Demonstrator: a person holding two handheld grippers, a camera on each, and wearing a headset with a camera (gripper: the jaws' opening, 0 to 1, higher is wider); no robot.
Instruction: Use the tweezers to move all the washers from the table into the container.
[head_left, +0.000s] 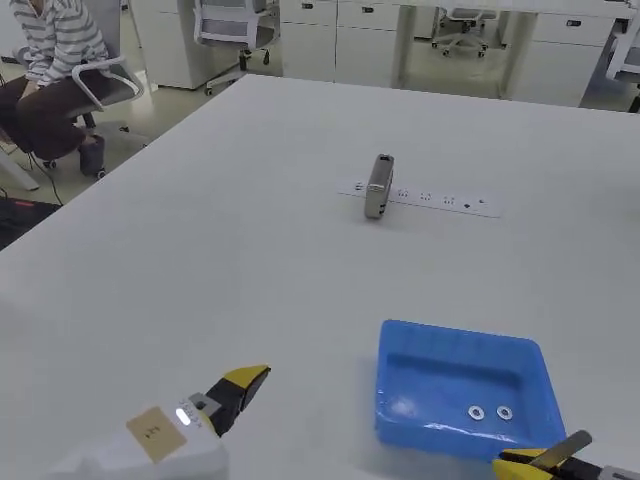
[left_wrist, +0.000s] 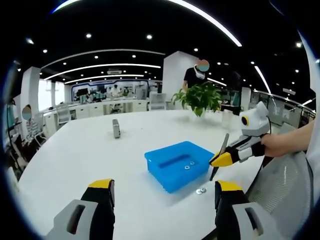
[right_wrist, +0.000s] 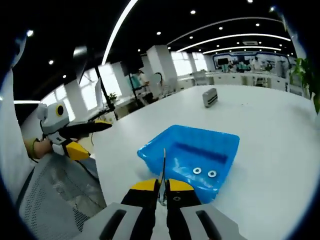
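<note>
Legible text, brands, numbers: none.

Entry 1. Tan sticker (head_left: 152, 432) on the body of the left gripper (head_left: 245, 385): a few small dark marks, too small to read.

Entry 2. White socket strip (head_left: 440, 200) lying flat on the counter (head_left: 200, 250): a row of small dark symbols along its length, too faint to read.

Entry 3. Background office walls in the two gripper views: no sign clear enough to read.
</note>
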